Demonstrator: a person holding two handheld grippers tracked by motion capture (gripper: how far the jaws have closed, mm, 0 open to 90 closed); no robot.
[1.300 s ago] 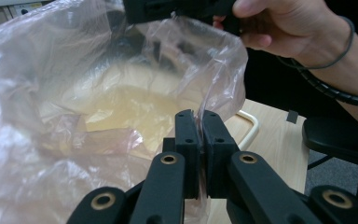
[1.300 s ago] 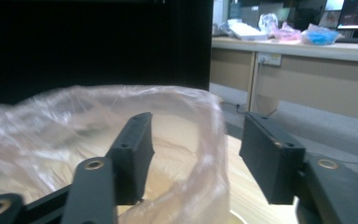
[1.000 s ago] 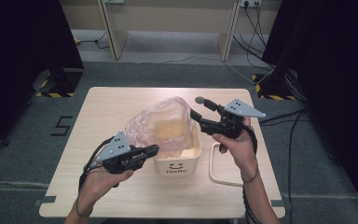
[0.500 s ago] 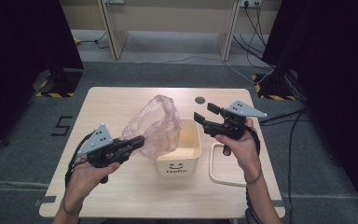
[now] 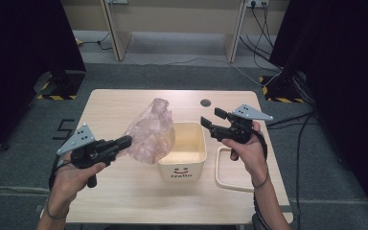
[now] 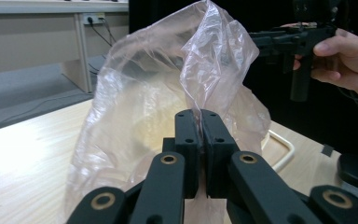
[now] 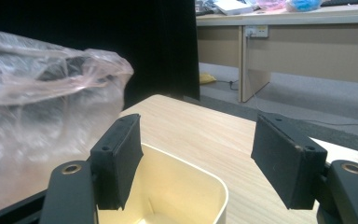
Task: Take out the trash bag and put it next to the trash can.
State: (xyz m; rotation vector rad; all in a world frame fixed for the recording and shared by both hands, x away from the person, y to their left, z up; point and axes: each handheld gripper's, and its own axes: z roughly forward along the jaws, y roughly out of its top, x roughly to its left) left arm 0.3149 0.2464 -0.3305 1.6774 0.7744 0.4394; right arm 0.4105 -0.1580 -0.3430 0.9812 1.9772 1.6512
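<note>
A crumpled clear pinkish plastic bag (image 5: 151,132) hangs in the air at the left rim of the cream bin (image 5: 203,143), which has a smiley and "Hello" on its front. My left gripper (image 5: 124,141) is shut on the bag's edge; in the left gripper view the film is pinched between the closed jaws (image 6: 200,121) and the bag (image 6: 140,107) billows beyond them. My right gripper (image 5: 212,120) hovers open over the bin's right rim, holding nothing. In the right gripper view the spread jaws (image 7: 200,158) frame the bin's rim (image 7: 205,182), with the bag (image 7: 37,107) at left.
A cream rounded loop (image 5: 218,165) lies flat on the table right of the bin. A small black disc (image 5: 205,102) sits near the table's far edge. The light wooden table (image 5: 110,191) is bare on the left and front. Cables and desk legs stand beyond it.
The bag was spread over the bin; the left gripper has pulled it leftward and up, and it now hangs bunched beside the left rim. The right gripper has hardly moved.
</note>
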